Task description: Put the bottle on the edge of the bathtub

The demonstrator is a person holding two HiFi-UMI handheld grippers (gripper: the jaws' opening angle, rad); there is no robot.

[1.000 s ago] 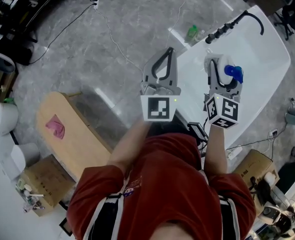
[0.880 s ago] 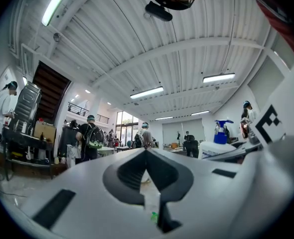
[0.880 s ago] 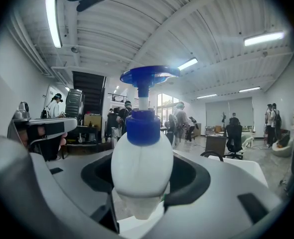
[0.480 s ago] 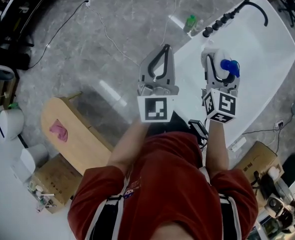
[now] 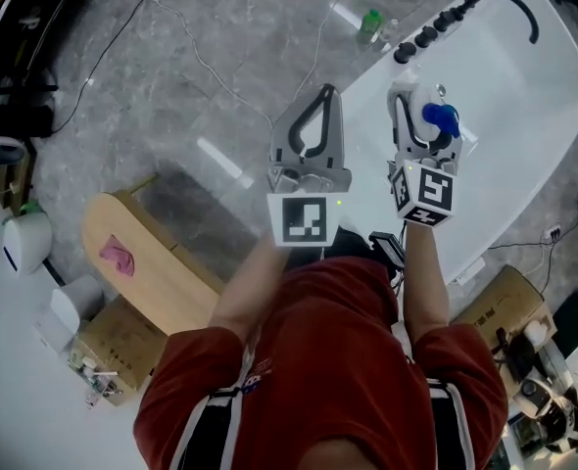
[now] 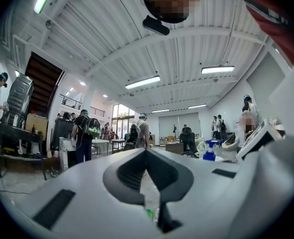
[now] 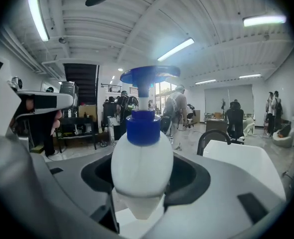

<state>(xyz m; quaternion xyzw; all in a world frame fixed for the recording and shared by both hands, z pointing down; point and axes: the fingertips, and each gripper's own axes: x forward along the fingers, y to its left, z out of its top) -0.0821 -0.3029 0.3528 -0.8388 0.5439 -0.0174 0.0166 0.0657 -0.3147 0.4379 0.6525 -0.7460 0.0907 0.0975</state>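
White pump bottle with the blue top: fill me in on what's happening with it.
A person in a red shirt holds a tool in each hand. The right tool is clamped on the white plastic pump bottle with the blue pump head, holding it above the white bathtub. The left tool is shut and empty, over the grey floor beside the tub. The bottle is not yet on the tub's edge.

Bright, even light from ceiling strips (image 6: 142, 82); fisheye edges dark, bent; glare on floor (image 5: 220, 160).

Bottle (image 7: 142, 163) white, blue pump – bathtub (image 5: 524, 145) white – floor (image 5: 122, 116) grey marbled.
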